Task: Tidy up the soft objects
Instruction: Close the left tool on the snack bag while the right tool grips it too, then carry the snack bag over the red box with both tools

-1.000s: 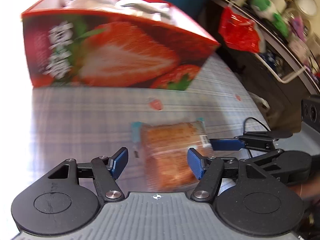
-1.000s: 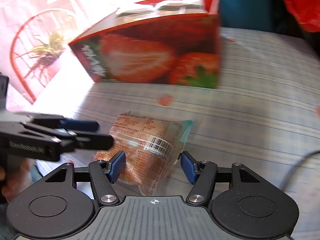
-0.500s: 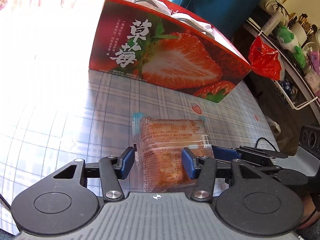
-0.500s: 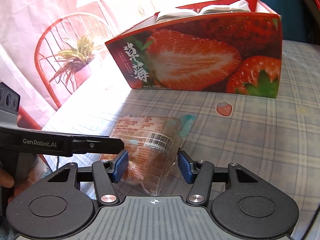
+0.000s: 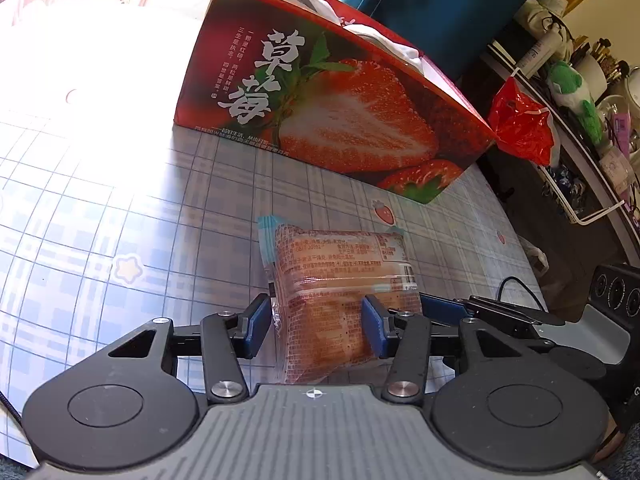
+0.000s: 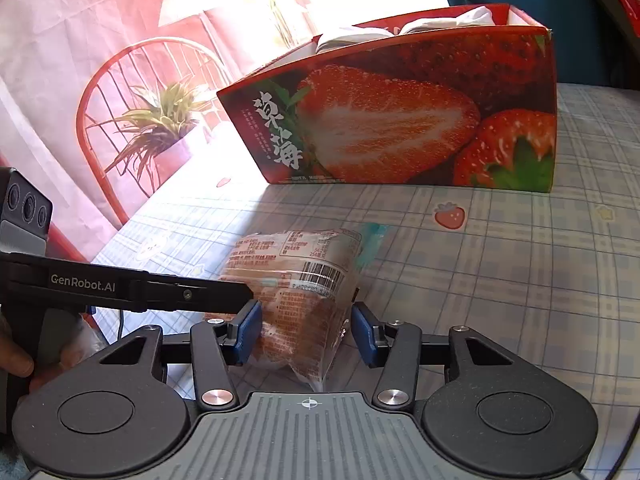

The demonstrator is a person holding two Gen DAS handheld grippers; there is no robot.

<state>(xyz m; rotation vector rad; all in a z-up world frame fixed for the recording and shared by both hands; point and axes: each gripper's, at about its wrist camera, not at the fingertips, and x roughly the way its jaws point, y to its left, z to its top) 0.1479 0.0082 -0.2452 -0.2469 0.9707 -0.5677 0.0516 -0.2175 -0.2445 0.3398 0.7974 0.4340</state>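
Blue pads of your left gripper (image 5: 316, 326) and right gripper (image 6: 306, 330) have closed onto the bread packet (image 5: 340, 292) — only your right view shows its barcode.

A home dining corner: checked tablecloth (image 5: 120, 208), red chair (image 6: 120, 92), cluttered shelf (image 5: 580, 92).
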